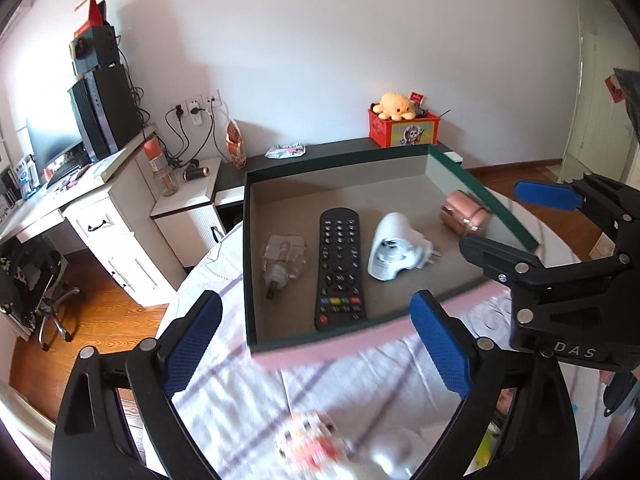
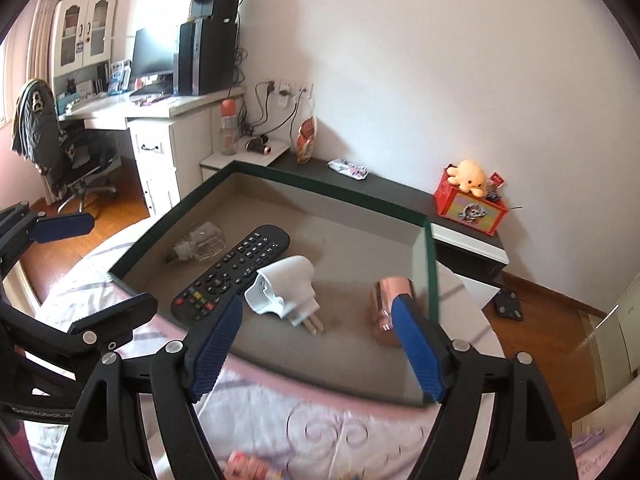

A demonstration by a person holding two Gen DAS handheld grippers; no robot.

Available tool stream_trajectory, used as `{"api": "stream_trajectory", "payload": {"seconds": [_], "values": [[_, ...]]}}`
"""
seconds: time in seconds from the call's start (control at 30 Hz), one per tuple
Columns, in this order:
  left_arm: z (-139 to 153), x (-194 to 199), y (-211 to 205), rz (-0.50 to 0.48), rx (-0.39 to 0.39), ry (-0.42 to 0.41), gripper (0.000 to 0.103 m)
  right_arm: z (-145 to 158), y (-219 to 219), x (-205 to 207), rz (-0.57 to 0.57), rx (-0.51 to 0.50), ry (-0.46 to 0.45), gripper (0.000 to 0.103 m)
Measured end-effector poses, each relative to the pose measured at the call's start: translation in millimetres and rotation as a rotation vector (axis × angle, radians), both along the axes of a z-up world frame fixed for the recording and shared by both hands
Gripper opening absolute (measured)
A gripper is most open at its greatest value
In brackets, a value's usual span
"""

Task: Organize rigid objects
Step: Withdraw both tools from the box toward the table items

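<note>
A shallow green-rimmed box point(image 1: 248, 260) with a grey floor lies on the bed. Inside, from left to right, are a clear glass bottle point(image 1: 284, 258), a black remote point(image 1: 340, 268), a white plug adapter point(image 1: 394, 248) and a rose-gold cylinder point(image 1: 464, 216). My left gripper point(image 1: 318, 342) hangs open over the box's near edge with nothing between its blue pads. My right gripper point(image 2: 316, 346) is open too, above the near right part of the box point(image 2: 340, 192). The cylinder point(image 2: 386, 300) sits just behind its right finger. A blurred red-and-white object point(image 1: 308, 444) lies on the sheet below the left gripper.
Behind the box, a dark headboard shelf point(image 2: 400, 196) carries a red box with a yellow plush point(image 2: 468, 200). To the left stand a white nightstand point(image 1: 188, 196), a desk with a computer point(image 1: 100, 120) and an office chair point(image 2: 60, 148). Wooden floor lies on both sides of the bed.
</note>
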State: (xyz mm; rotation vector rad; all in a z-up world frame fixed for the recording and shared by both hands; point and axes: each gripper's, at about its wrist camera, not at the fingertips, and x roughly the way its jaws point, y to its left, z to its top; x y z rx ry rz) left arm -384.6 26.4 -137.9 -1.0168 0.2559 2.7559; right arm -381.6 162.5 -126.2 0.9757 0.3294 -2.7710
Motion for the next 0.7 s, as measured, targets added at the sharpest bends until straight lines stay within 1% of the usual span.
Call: {"api": "stream_trajectory", "payload": {"seconds": [0.13,0.3,0.4,0.5,0.6,0.7], "values": [[9,35,3,0.018,-0.008,0.041,0.1,9,7,36,-0.014,-0.019,0.026,0.079],[20,81,4,0.021,0.021,0.077,0.103,20,14,87,-0.043,-0.037,0.065,0.08],[29,111,1,0.012,0.066,0.105,0.103,28,20,118,-0.053,-0.077,0.097,0.08],[38,145,-4,0.002,0.113,0.136,0.103,33,26,149,-0.055,-0.113,0.131,0.083],[39,171,-12,0.005,0.117,0.15,0.103,35,35,175,-0.075,-0.133,0.152,0.084],[34,193,-21,0.049,0.1,0.157,0.103,33,43,195,-0.098,-0.15,0.162,0.084]]}}
